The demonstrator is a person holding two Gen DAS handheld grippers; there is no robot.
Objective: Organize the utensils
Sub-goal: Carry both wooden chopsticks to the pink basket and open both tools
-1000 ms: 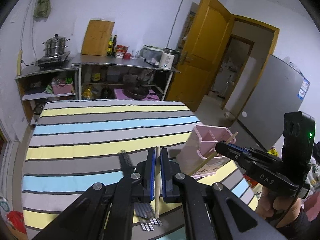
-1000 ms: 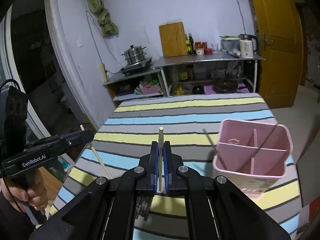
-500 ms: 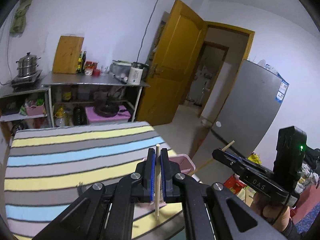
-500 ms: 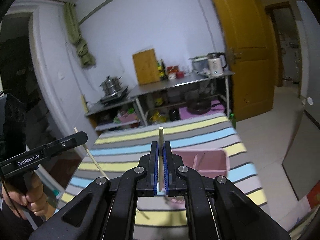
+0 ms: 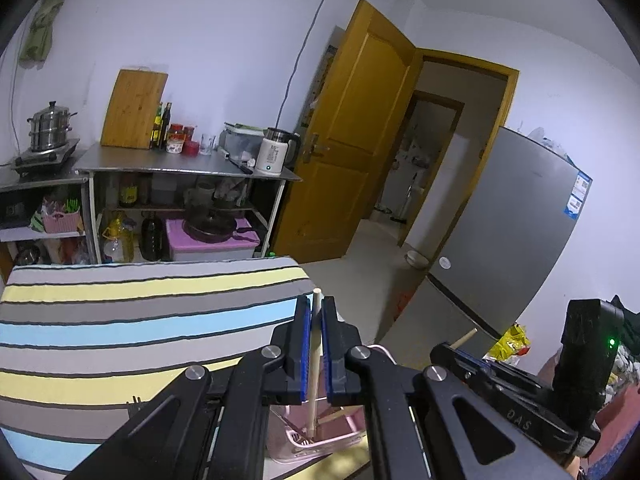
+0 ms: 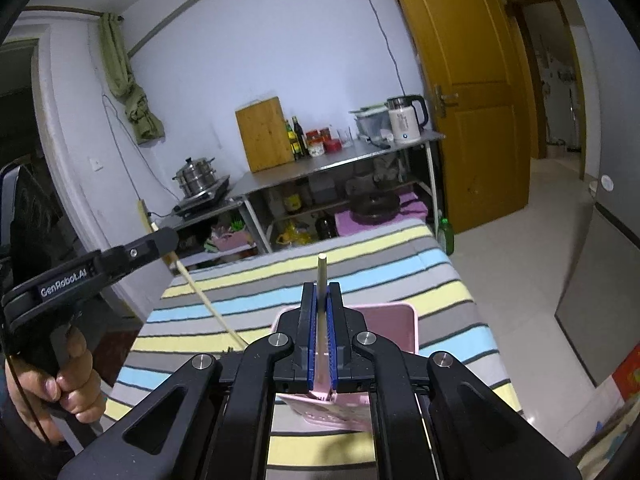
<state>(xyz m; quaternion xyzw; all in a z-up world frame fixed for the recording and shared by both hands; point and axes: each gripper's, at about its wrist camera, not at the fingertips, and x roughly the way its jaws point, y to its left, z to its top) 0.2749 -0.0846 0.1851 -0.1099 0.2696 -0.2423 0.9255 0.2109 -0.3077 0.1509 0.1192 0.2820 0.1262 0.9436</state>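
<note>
Chopsticks are what I'm sorting: one pale wooden chopstick (image 5: pixel 315 354) is pinched upright in my left tool (image 5: pixel 315 344), and a second chopstick (image 6: pixel 322 312) is clamped the same way in my right tool (image 6: pixel 322 332). Both tools are closed narrow on their sticks, with nothing else between the blue pads.

From the left: the striped bench (image 5: pixel 120 320) fills that side, and the pink holder (image 5: pixel 320 436) stands near its right-hand edge, low in the left wrist view and mostly hidden behind my tool. The left stick's lower end already reaches down among the holder's compartments (which one I cannot tell). In the right wrist view the holder sits just behind and below my right tool, its rim showing on either side of the pads.

To do this well, I judge each stick should be kept close to upright and its lower tip brought clear inside the rim before I ease the pads apart, so it slides down instead of tipping out. The two tools are near each other, so I would release one at a time. The holder looks light and stands near the bench edge; a sideways knock could push it off.

Writing I can read: "GenRobot.AI" on the left tool's body as seen from the right wrist, and "DAS" on the right tool seen from the left.
</note>
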